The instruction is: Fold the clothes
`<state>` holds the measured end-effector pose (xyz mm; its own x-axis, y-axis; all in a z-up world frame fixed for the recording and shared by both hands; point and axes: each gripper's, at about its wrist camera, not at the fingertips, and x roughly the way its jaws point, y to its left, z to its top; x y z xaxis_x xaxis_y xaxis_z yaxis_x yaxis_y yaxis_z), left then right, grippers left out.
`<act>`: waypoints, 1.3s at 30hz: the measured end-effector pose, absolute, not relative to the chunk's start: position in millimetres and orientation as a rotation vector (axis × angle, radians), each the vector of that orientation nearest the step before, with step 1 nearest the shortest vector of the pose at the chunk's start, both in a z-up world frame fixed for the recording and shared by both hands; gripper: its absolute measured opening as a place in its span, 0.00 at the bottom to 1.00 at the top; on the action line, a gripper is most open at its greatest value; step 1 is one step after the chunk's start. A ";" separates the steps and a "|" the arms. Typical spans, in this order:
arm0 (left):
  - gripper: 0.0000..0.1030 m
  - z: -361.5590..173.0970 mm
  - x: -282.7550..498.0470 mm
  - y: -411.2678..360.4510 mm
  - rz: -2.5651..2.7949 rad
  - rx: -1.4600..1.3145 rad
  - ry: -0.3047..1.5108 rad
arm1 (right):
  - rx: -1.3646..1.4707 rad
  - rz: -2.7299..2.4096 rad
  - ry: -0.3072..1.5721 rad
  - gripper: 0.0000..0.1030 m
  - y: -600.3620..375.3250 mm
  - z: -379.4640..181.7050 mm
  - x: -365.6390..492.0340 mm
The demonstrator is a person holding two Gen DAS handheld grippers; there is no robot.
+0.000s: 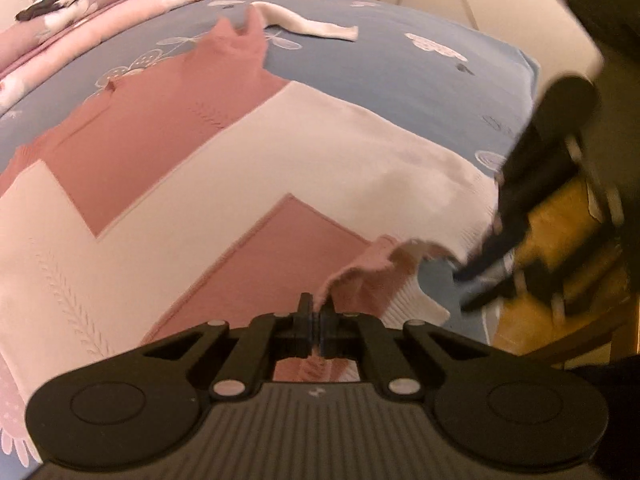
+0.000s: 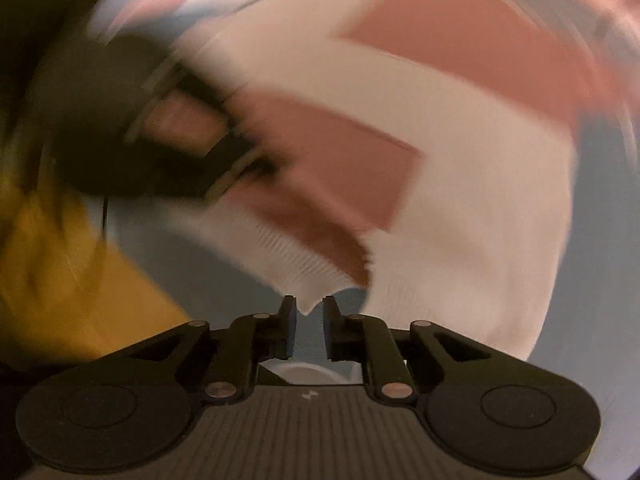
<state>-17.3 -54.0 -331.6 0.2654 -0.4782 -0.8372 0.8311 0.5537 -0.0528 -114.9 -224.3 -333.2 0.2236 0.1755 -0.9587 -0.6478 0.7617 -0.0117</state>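
Left gripper (image 1: 316, 312) clamps sweater (image 1: 248, 152) hem at bed (image 1: 392, 68) edge; right gripper (image 2: 308, 312) parted, hem corner between. Risk: closing late misses it, folds skew.

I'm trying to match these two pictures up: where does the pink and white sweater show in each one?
Left wrist view: the pink and white sweater spreads across the centre and left, its hem pinched in the left gripper.
Right wrist view: the sweater, blurred, fills the centre and right.
Shared landmark: the blue bedsheet beneath it.
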 end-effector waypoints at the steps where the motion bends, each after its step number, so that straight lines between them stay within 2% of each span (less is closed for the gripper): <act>1: 0.02 -333.0 -17.1 -54.2 -0.922 0.438 0.940 | -0.590 0.632 1.181 0.17 -215.8 -338.5 -126.4; 4: 0.02 -336.5 -14.9 -55.6 -0.917 0.423 0.952 | -0.874 0.701 1.070 0.17 -199.1 -353.5 -148.4; 6: 0.02 -338.6 -14.9 -59.1 -0.915 0.410 0.961 | -0.981 0.727 1.035 0.22 -196.1 -361.7 -155.8; 8: 0.02 -338.3 -15.3 -58.2 -0.912 0.394 0.967 | -1.042 0.762 0.999 0.22 -196.9 -366.0 -161.0; 10: 0.03 -338.2 -15.4 -57.3 -0.908 0.387 0.972 | -1.046 0.787 0.991 0.16 -198.6 -365.5 -160.9; 11: 0.03 -338.1 -15.4 -56.8 -0.905 0.384 0.974 | -1.042 0.795 0.989 0.07 -200.1 -364.9 -160.7; 19: 0.03 -332.1 -26.5 -60.1 -0.978 0.355 0.971 | -1.068 0.871 1.013 0.05 -226.1 -355.6 -174.1; 21: 0.03 -336.2 -34.3 -63.6 -1.016 0.357 1.004 | -1.025 0.887 1.077 0.03 -231.3 -355.1 -173.1; 23: 0.05 -339.5 -43.5 -64.9 -1.051 0.357 1.036 | -0.984 0.872 1.108 0.06 -235.7 -351.6 -172.6; 25: 0.16 -338.3 -48.6 -62.1 -1.069 0.347 1.061 | -0.897 0.839 1.157 0.09 -239.2 -343.1 -167.0; 28: 0.24 -329.3 -51.2 -51.4 -1.066 0.339 1.062 | -0.749 0.757 1.196 0.19 -241.5 -323.8 -144.3; 29: 0.27 -326.3 -52.0 -47.8 -1.065 0.337 1.062 | -0.690 0.721 1.204 0.27 -241.1 -316.9 -133.3; 31: 0.45 -320.3 -53.7 -40.6 -1.063 0.332 1.062 | -0.568 0.641 1.215 0.35 -250.0 -307.0 -114.9; 32: 0.47 -318.5 -49.9 -33.6 -1.026 0.314 1.055 | -0.510 0.588 1.217 0.39 -256.3 -305.4 -105.9; 39: 0.47 -337.6 -17.0 13.5 -0.722 0.174 1.106 | -0.087 0.308 1.286 0.39 -310.5 -338.3 -71.1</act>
